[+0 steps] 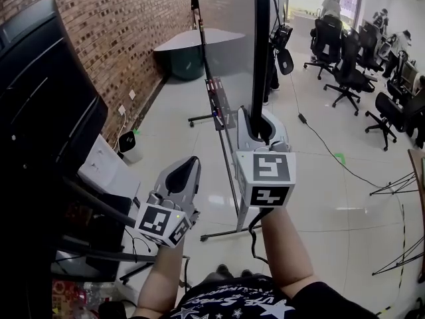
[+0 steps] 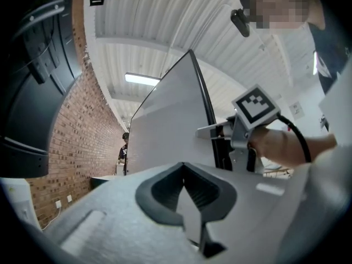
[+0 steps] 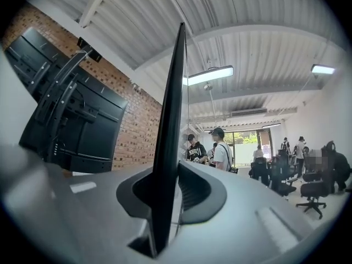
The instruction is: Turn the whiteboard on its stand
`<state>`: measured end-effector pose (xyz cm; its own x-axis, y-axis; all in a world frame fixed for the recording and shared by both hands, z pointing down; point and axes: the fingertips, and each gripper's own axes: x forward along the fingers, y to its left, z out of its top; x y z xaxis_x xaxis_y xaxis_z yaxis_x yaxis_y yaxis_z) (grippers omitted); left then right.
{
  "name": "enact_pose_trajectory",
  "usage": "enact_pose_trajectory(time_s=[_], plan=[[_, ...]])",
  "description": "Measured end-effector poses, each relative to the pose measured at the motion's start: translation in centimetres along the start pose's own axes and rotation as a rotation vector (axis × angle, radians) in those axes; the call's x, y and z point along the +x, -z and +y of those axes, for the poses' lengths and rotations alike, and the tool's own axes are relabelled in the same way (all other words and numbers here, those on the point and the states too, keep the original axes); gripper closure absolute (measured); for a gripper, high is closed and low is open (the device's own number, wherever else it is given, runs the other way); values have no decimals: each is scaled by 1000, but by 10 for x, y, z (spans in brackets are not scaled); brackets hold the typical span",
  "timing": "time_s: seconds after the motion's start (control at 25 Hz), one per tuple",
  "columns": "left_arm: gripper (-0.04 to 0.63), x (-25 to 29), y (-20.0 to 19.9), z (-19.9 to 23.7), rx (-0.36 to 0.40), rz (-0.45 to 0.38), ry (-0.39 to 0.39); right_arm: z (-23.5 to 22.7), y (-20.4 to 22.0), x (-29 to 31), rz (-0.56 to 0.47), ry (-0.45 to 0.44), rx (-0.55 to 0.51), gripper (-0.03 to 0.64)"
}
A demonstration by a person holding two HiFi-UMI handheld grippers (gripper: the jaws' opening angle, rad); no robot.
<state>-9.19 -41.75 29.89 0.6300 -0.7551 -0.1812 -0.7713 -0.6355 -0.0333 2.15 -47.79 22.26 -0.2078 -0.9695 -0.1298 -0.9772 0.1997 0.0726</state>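
Note:
The whiteboard (image 1: pixel 226 32) stands upright on its wheeled metal stand (image 1: pixel 229 171), seen almost edge-on. My right gripper (image 1: pixel 263 121) is shut on its black side frame (image 1: pixel 262 45) at about waist height. In the right gripper view the black frame (image 3: pixel 173 120) runs up between the jaws, with both pads against it. My left gripper (image 1: pixel 188 168) hangs lower and to the left, apart from the board, shut with nothing in it. From the left gripper view the board's pale face (image 2: pixel 170 131) rises ahead, and the right gripper (image 2: pixel 220 142) grips its edge.
A large black screen on a stand (image 1: pixel 46 111) fills the left side, close to my left arm. The brick wall (image 1: pixel 133 25) runs behind the board. Office chairs (image 1: pixel 348 72) and people are at the far right. A cable (image 1: pixel 332 151) crosses the floor.

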Motion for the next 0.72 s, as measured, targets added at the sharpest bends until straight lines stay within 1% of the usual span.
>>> enact_pose_trajectory(time_s=[0.2,0.52,0.72], plan=[[591,-4,-2,1,-12,-1,11,-2,-2,-2,6,31,-14,563],[591,-15,-11,-6,-18,16,40,0,-7,-16,8,51,-14,565],[591,-24,-8,0,-26,14,27,0,-11,-19,-5,54,-10,566]])
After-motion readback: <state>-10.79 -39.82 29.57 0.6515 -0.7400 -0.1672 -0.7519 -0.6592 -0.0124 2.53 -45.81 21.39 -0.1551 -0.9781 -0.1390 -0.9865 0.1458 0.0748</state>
